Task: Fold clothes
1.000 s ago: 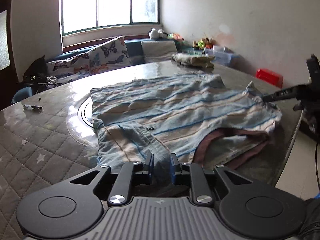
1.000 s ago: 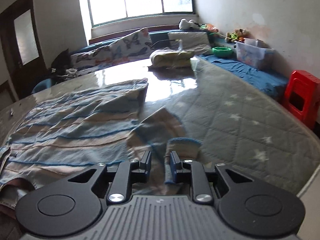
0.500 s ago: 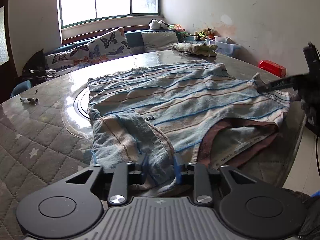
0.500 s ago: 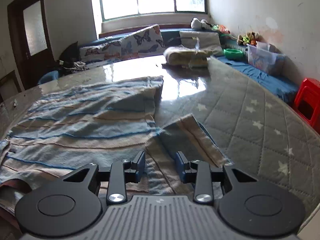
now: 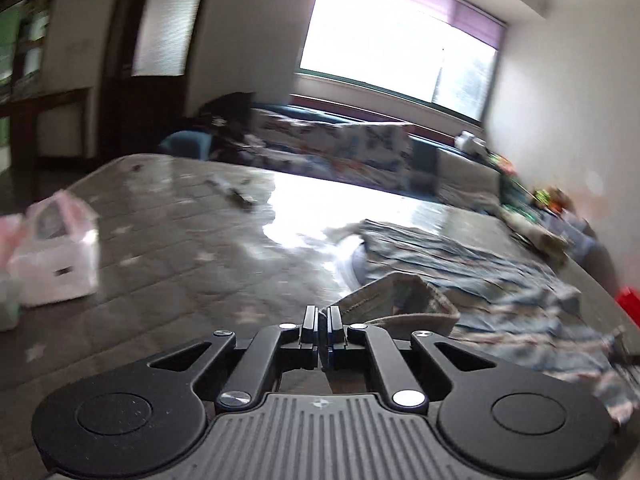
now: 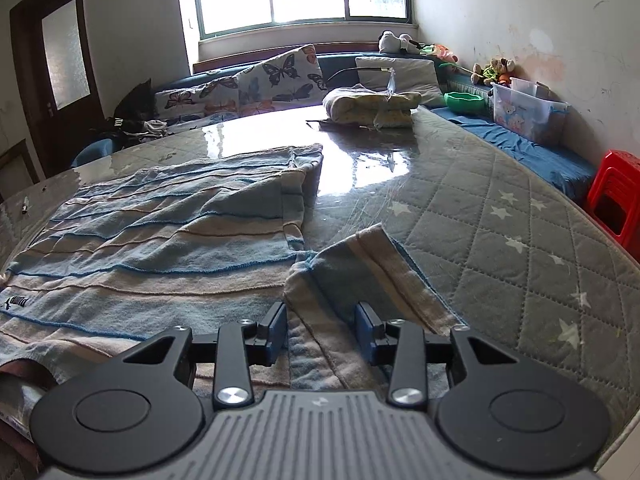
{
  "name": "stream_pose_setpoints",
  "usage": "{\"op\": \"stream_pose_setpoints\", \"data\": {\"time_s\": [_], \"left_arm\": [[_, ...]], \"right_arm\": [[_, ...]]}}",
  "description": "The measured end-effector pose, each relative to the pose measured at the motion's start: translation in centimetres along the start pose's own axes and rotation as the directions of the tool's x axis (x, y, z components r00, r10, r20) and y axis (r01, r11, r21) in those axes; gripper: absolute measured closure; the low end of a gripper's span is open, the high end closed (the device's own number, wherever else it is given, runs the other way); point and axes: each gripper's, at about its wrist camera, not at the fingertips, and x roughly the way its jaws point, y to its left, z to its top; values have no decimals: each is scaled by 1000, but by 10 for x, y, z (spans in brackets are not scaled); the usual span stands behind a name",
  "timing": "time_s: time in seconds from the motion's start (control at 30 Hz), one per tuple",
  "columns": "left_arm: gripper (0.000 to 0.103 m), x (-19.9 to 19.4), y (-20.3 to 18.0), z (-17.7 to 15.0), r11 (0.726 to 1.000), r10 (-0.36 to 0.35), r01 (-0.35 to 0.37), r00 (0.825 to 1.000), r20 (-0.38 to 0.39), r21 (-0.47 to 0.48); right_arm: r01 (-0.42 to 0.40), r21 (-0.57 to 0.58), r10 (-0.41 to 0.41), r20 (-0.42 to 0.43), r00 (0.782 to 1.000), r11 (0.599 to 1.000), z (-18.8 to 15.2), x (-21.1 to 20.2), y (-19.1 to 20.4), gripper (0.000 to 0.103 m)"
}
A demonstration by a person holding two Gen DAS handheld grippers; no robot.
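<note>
A blue and beige striped shirt (image 6: 160,240) lies spread on the quilted table (image 6: 500,240). In the blurred left wrist view, the shirt (image 5: 500,280) sits to the right. My left gripper (image 5: 322,318) is shut on the edge of its left sleeve (image 5: 400,296), which is lifted and bowed over the table. My right gripper (image 6: 322,328) hangs low over the right sleeve (image 6: 360,264), and its jaws are opening. That sleeve lies folded inward between the blue pads (image 6: 276,328), which stand apart from it.
A white plastic box (image 5: 56,260) stands at the table's left side. A small dark object (image 5: 236,194) lies further back. A folded yellowish pile (image 6: 372,106) rests at the far end. A red stool (image 6: 616,200) and a clear bin (image 6: 528,110) are off the right edge.
The left gripper closed on the left sleeve, then swung left and rolled, lifting the sleeve. The right gripper's jaws spread and let go of the right sleeve, which now lies on the table.
</note>
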Motion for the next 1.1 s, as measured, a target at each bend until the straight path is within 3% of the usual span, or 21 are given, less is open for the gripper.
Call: {"op": "stream_pose_setpoints", "data": {"time_s": [0.1,0.4,0.53,0.57,0.6,0.67,0.83,1.0,1.1], "left_arm": [[100,1,25,-6,994,63,-66,998,-29,-84],[100,-11,58,-33,966,127,-145,987,-94,-216],[100,-22,79,-32,928,234,-254,967,-104,-271],[100,-25,83,-30,924,231,-251,968,-102,-289],[100,-28,86,-28,921,225,-245,969,-98,-303],[100,-31,76,-20,942,184,-196,980,-70,-273],[98,-6,25,-3,989,11,-22,997,-76,-148],[97,37,-22,-3,993,-108,97,981,-162,-73],[97,61,-37,-10,993,-116,112,970,-214,-29]], "right_arm": [[-2,-6,2,-1,1000,1000,0,1,2,61],[-26,-69,25,-9,1000,997,1,7,18,55],[-29,-107,29,-4,1000,994,1,11,29,51],[-29,-110,29,-3,1000,994,1,12,31,51],[-31,-110,31,-1,1000,993,1,12,32,51],[-36,-105,37,2,999,994,2,11,32,52],[-53,-106,57,31,998,993,9,4,35,53],[-72,-125,77,39,996,990,19,13,42,53],[-69,-131,73,26,997,989,20,23,42,53]]}}
